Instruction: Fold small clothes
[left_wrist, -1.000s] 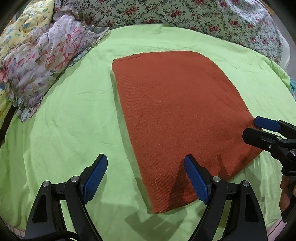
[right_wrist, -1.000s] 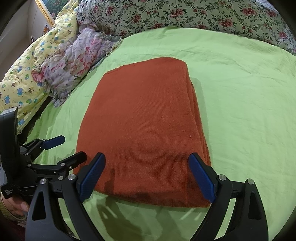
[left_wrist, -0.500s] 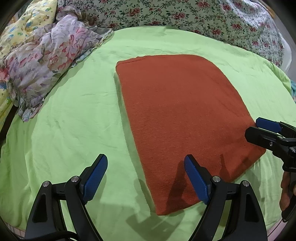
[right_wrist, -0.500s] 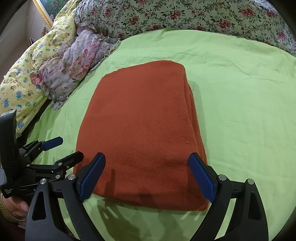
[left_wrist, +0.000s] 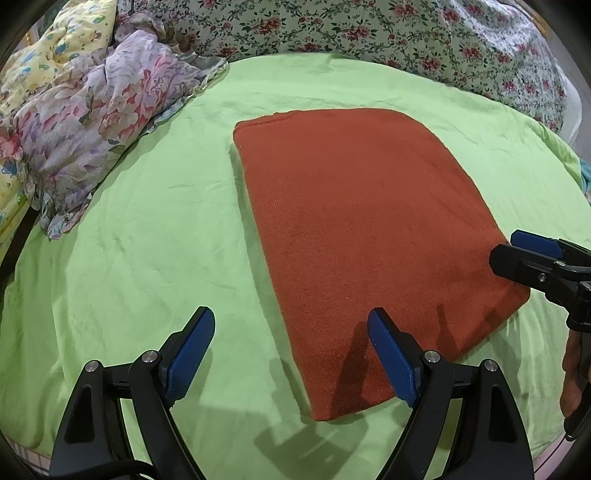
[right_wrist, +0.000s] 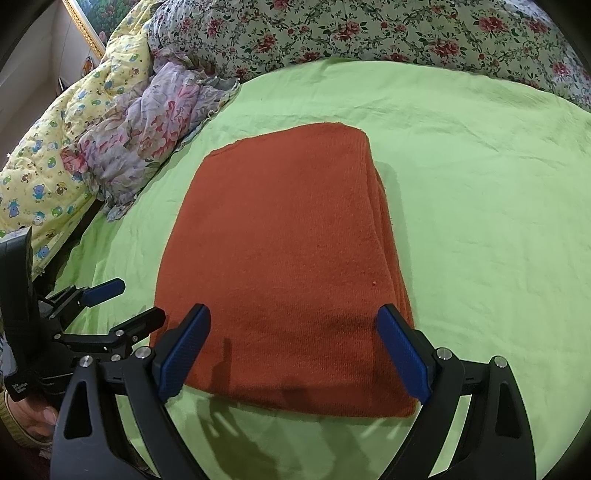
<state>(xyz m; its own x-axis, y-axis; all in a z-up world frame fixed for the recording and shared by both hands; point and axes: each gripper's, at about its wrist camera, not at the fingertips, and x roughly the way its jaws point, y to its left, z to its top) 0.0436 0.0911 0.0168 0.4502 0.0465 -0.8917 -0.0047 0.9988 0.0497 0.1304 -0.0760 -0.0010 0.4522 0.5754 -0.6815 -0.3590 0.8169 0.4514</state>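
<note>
A rust-orange cloth (left_wrist: 362, 229) lies folded into a flat rectangle on the green sheet (left_wrist: 147, 240). My left gripper (left_wrist: 290, 321) hovers open over its near left edge, one pad above the sheet, the other above the cloth. In the right wrist view the same folded cloth (right_wrist: 280, 258) shows stacked layers along its right side. My right gripper (right_wrist: 293, 314) stands open above its near edge, with nothing between the pads. Each gripper appears in the other's view: the right gripper (left_wrist: 513, 251) at the cloth's right corner, the left gripper (right_wrist: 138, 301) at its left corner.
A crumpled floral fabric (left_wrist: 92, 129) lies at the left of the sheet, against a yellow printed quilt (right_wrist: 55, 166). Flowered bedding (left_wrist: 406, 37) runs along the back. A hand (left_wrist: 572, 369) holds the right gripper's handle at the edge.
</note>
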